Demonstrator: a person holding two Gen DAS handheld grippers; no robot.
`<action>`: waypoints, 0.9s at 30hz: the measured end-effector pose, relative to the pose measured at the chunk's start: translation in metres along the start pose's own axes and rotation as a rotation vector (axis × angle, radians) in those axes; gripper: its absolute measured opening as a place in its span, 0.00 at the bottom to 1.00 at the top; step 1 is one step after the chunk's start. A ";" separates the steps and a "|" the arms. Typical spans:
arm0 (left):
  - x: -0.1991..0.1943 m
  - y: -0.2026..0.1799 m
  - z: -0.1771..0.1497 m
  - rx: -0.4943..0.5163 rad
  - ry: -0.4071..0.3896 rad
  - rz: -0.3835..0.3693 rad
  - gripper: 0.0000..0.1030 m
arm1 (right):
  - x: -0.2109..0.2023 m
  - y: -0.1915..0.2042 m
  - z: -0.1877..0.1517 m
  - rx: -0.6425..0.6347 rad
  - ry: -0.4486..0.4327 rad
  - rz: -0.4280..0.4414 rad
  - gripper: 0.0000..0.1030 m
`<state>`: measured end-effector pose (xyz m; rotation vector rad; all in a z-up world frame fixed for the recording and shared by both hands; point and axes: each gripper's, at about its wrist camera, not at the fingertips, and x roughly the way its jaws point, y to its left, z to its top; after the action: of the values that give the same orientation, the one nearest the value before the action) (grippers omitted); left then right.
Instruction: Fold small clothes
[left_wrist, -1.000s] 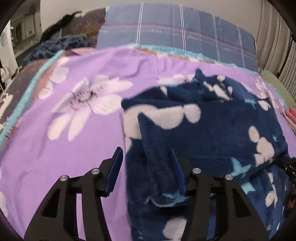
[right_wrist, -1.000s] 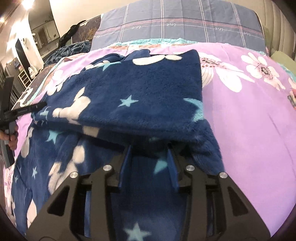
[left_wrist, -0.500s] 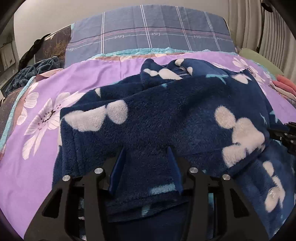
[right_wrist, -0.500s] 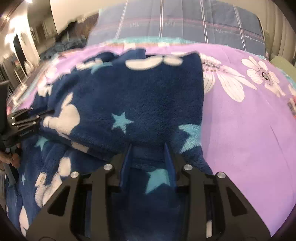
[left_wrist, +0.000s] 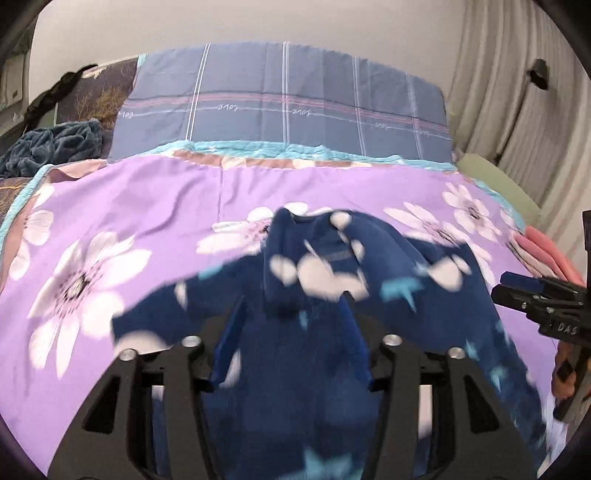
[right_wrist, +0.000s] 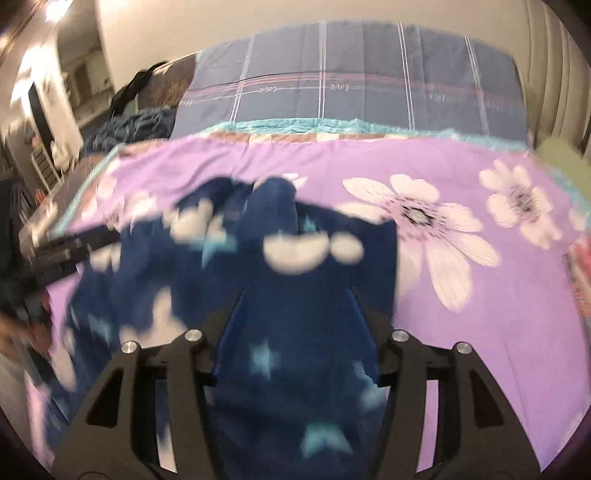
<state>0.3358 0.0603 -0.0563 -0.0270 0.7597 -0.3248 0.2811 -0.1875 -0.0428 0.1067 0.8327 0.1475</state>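
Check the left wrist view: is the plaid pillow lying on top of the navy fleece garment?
No: the plaid pillow stands at the head of the bed, apart from the navy fleece garment, with purple floral sheet between them.

The setting was a bedroom in a home. A bed spread with a purple floral sheet (left_wrist: 155, 206) filled the space ahead of the fingers, with a grey-blue checked pillow (left_wrist: 280, 110) propped at its far end against a plain wall (left_wrist: 258, 26). Pleated curtains (left_wrist: 517, 110) hung beyond the fingers to the right. A crumpled dark teal blanket (left_wrist: 55, 144) lay far off to the left, and a lit room with shelving (right_wrist: 48, 122) opened beyond it.
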 end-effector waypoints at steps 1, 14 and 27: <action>0.024 0.003 0.010 -0.020 0.041 0.021 0.54 | 0.009 -0.002 0.010 0.035 0.008 0.011 0.50; 0.085 0.012 -0.014 0.020 0.166 0.099 0.11 | 0.120 0.006 0.022 0.011 0.095 -0.062 0.24; 0.097 -0.015 -0.014 0.083 0.151 0.109 0.13 | 0.101 0.015 0.020 0.017 0.081 -0.046 0.25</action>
<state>0.3874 0.0180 -0.1295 0.1178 0.8935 -0.2560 0.3615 -0.1561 -0.1012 0.0978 0.9163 0.1026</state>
